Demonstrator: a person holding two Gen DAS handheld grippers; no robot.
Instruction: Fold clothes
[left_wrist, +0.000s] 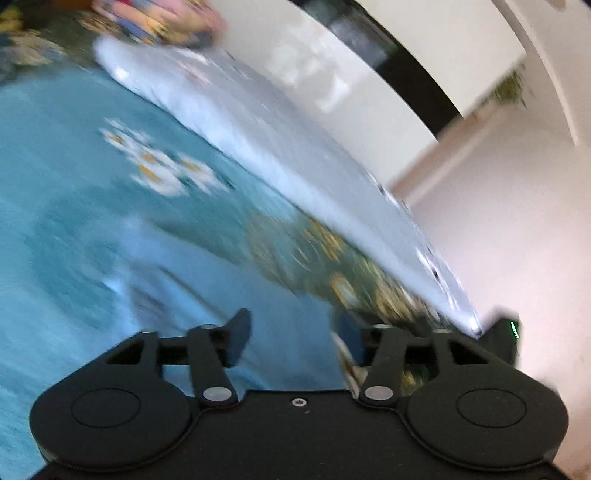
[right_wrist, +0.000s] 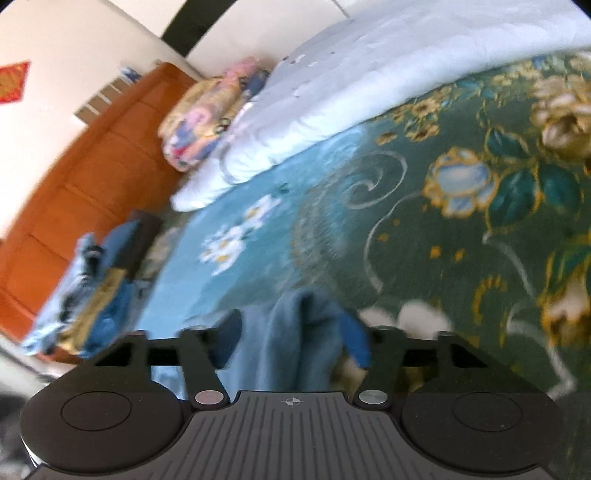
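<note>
A teal garment (left_wrist: 74, 206) with a white daisy print (left_wrist: 159, 166) lies spread on the bed. My left gripper (left_wrist: 295, 338) hangs low over its near part, jaws apart, with only flat cloth showing below the gap. In the right wrist view the same garment (right_wrist: 229, 229) reaches toward the camera and ends in a raised fold (right_wrist: 295, 325). That fold stands between the fingers of my right gripper (right_wrist: 291, 339). The jaws stand wide and the pads do not seem to press on the fold. Both views are blurred.
A dark green floral bedspread (right_wrist: 461, 240) covers the bed. A white duvet (right_wrist: 332, 92) lies rolled along the far side, with a colourful folded quilt (right_wrist: 199, 122) at its end. A pile of blue clothes (right_wrist: 92, 288) sits by the orange wooden board (right_wrist: 92, 166).
</note>
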